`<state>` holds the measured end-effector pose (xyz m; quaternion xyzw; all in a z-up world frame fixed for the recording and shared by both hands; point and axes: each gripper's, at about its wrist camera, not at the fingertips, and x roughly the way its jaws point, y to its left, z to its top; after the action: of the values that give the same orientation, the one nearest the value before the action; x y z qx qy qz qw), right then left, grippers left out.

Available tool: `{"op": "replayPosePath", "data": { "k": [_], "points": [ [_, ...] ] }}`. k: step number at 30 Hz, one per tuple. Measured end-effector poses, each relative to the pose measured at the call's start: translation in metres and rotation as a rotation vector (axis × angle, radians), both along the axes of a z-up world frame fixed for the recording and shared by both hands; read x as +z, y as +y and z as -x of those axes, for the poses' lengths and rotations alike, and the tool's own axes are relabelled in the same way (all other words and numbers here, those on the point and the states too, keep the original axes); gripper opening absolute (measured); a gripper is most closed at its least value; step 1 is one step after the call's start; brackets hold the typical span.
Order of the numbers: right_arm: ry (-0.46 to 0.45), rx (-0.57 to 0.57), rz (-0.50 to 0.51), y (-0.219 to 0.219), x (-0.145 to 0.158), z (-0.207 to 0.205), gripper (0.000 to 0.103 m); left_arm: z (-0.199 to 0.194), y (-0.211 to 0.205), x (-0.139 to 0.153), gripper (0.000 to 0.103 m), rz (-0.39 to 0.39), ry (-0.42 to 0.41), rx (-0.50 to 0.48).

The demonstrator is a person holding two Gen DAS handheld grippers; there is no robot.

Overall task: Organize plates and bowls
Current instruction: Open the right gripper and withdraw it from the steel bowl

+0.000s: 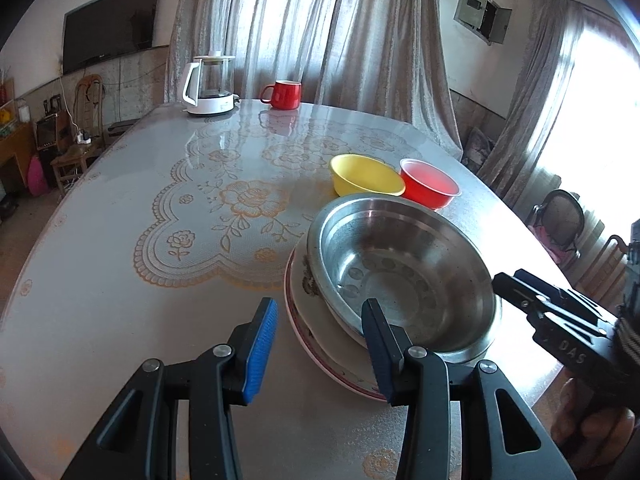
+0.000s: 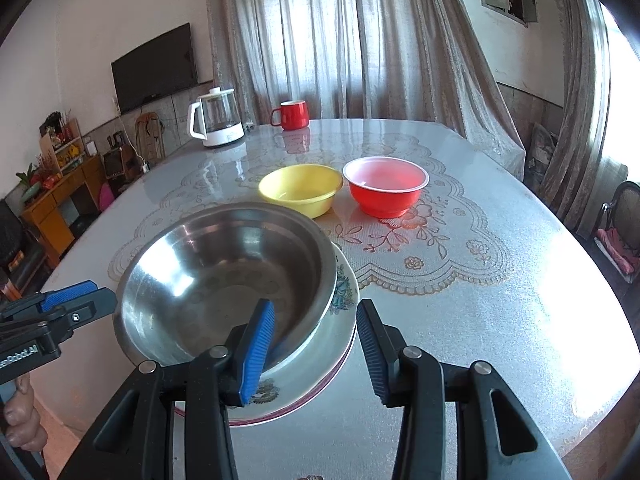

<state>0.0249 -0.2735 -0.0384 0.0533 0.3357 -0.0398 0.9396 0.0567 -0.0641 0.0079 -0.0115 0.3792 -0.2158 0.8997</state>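
Two grippers flank one stack near the bottom of both views, and the job now looks like seating or lifting that stack cleanly. Starting at the left of the left wrist view, the left gripper (image 1: pixel 320 344) has its fingers spread: one blue pad hangs over bare worktop (image 1: pixel 120 280), the other sits in front of the near rim of the steel bowl (image 1: pixel 404 276), and nothing is pinched. That bowl rests tilted on a floral plate (image 1: pixel 304 312) with a pink-edged plate under it. Further right in that view, the right gripper (image 1: pixel 516 292) reaches in from the frame's right edge beside the bowl; whether it touches the rim I cannot tell.

From the right wrist view, the right gripper's fingers (image 2: pixel 256 344) are likewise spread, the left pad inside the steel bowl's near wall, the other outside past the plate edge, so they straddle bowl and plate rim without pressing. Above the stack, toward the frame's centre, stand the yellow bowl (image 2: pixel 300 190) and, just right of it, the red bowl (image 2: pixel 384 188), close together but apart.

To do this step well, I would level the steel bowl first, and close on one rim only. Steel is slippery, so a square, deep bite matters.
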Motion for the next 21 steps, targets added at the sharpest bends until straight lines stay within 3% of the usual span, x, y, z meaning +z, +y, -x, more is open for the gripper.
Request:
{"op": "replayPosePath", "data": {
  "k": [8, 21],
  "points": [
    [-0.061, 0.012, -0.140, -0.015, 0.015, 0.005, 0.046, -0.003, -0.003, 0.001, 0.045, -0.065, -0.031, 0.023],
    [-0.011, 0.027, -0.311, -0.040, 0.014, -0.026, 0.046, -0.021, 0.001, 0.007, 0.045, -0.120, -0.051, 0.066]
  ]
}}
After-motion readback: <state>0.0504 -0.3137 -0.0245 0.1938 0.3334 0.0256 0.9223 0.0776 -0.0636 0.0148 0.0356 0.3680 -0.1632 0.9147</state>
